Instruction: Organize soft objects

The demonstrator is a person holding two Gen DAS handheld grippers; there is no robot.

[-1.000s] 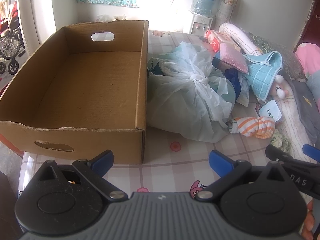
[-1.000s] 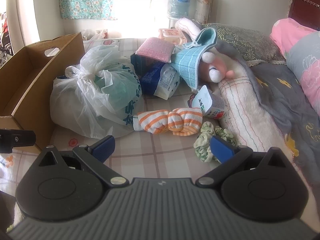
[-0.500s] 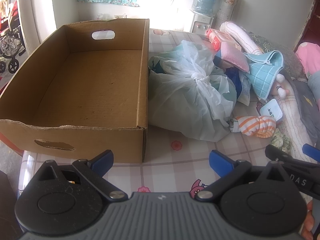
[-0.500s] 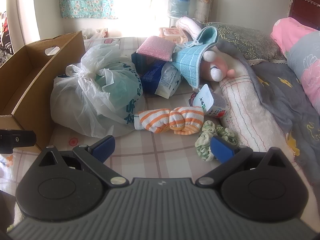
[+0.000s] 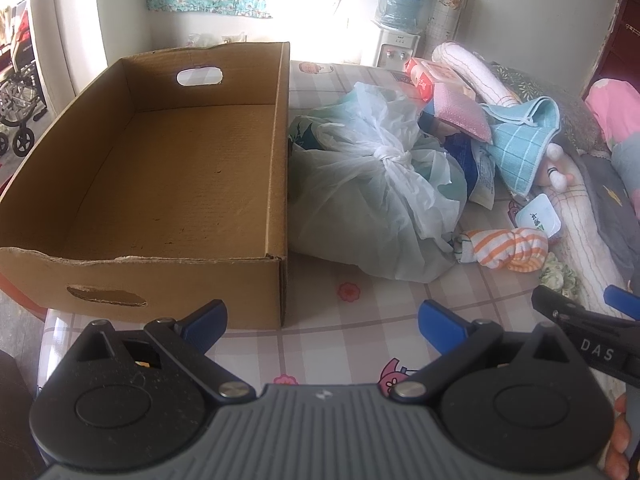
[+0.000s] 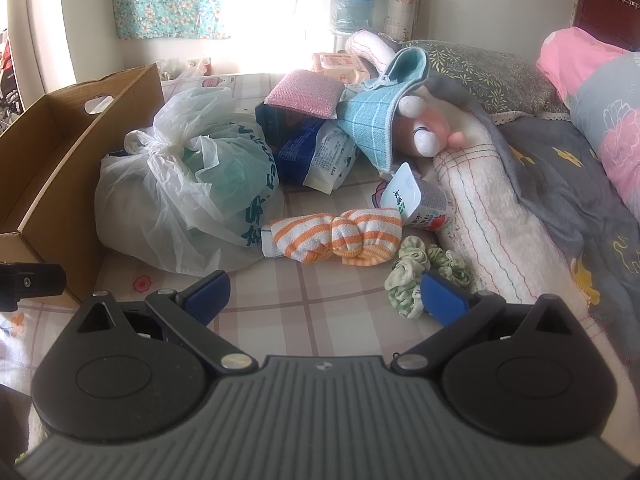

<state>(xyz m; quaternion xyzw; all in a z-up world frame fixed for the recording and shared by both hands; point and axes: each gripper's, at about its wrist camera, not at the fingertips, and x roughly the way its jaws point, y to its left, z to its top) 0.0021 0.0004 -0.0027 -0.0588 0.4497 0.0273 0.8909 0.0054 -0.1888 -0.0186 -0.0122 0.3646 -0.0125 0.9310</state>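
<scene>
An empty brown cardboard box stands at the left; its corner also shows in the right wrist view. Beside it lies a knotted white plastic bag. An orange-striped sock bundle lies in front of my right gripper, which is open and empty. A green scrunchie touches its right fingertip. A pink sponge, a blue checked cloth and a plush toy are piled behind. My left gripper is open and empty before the box's near corner.
A yogurt cup lies on its side by a rolled white blanket. Blue tissue packs sit under the sponge. Pillows lie at the right. A water dispenser stands at the back wall. The right gripper's finger shows in the left wrist view.
Both grippers have drifted slightly forward and upward, so the box, bag and socks sit a little lower in view. Nothing was grasped or moved.
</scene>
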